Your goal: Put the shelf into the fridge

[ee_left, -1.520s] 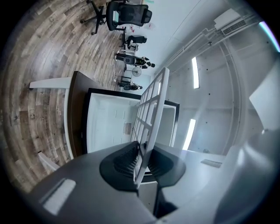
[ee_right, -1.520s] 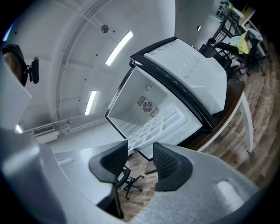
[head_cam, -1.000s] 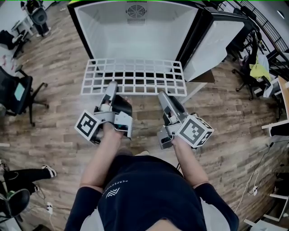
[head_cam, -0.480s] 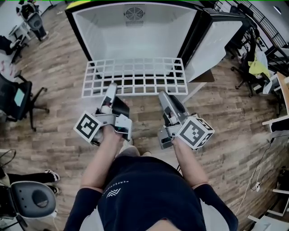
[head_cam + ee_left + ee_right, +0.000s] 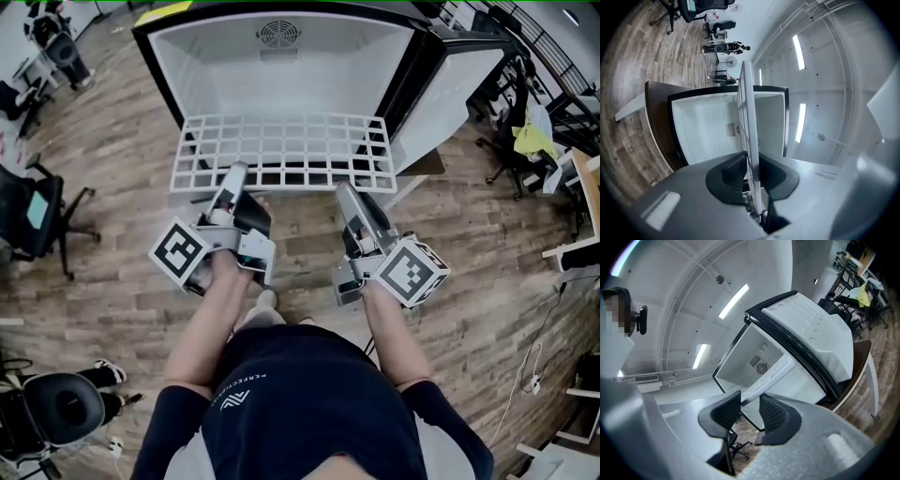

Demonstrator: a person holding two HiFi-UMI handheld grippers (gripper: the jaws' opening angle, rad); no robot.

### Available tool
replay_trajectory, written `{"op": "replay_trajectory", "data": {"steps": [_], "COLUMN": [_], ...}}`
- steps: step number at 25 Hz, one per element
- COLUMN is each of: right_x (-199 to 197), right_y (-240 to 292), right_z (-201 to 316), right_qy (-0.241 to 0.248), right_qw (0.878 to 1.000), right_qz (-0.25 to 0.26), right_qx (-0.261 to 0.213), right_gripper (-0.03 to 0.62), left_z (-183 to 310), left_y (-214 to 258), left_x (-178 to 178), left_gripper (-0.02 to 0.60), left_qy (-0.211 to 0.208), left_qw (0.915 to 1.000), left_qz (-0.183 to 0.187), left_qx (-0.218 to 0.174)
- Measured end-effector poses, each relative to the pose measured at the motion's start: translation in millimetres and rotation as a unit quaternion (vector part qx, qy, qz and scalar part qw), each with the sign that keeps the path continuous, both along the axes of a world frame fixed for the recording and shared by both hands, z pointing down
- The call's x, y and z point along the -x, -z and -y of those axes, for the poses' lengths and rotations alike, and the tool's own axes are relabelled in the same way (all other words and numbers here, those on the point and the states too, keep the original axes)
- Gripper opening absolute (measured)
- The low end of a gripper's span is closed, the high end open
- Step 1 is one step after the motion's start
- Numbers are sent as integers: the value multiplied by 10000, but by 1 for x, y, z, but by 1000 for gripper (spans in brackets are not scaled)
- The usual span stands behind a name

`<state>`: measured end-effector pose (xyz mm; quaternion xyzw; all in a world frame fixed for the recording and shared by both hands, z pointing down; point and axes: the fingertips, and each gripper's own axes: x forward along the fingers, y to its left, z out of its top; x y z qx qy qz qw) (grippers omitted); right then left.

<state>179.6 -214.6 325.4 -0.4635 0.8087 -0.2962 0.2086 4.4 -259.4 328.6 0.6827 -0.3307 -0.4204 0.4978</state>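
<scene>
Left claw [image 5: 234, 171] is clamped on the near edge of the white wire shelf [image 5: 281, 150]; in the left gripper view both dark pads press on the thin frame. Right claw [image 5: 345, 189] has its jaws apart. They have just been closing a little, and the shelf's near edge passes between their tips, but a gap shows beside it and the pads do not press on it.

From the claws the shelf reaches forward, about level, above the wooden floor [image 5: 122, 159]. Its far edge is at the mouth of the fridge [image 5: 216, 75], which stands open directly ahead of both claws. A round fan grille [image 5: 278, 35] sits high on the fridge's back wall, ahead of and between the two claws.

To the right of the right claw, and a little ahead of it, is the open fridge door [image 5: 450, 94], swung aside from the opening. The shelf's right corner is near the door's lower part, but I cannot tell if they touch.

Well apart to the left of the left claw stands a black office chair [image 5: 37, 202]. Further chairs stand far to the right of the right claw, behind the door.
</scene>
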Motion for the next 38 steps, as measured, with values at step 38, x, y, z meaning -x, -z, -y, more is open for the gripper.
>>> {"op": "replay_trajectory", "data": {"steps": [38], "right_x": [5], "right_y": [33], "right_z": [48], "right_qy": [-1], "right_qw": [9995], "right_qz": [133], "right_qx": [-289], "right_gripper": [124], "left_z": [46], "left_y": [34], "left_x": [4], "left_gripper": [54], "left_qy": [-205], "left_qw": [9994], "left_qz": [-277], "left_qx": [66]}}
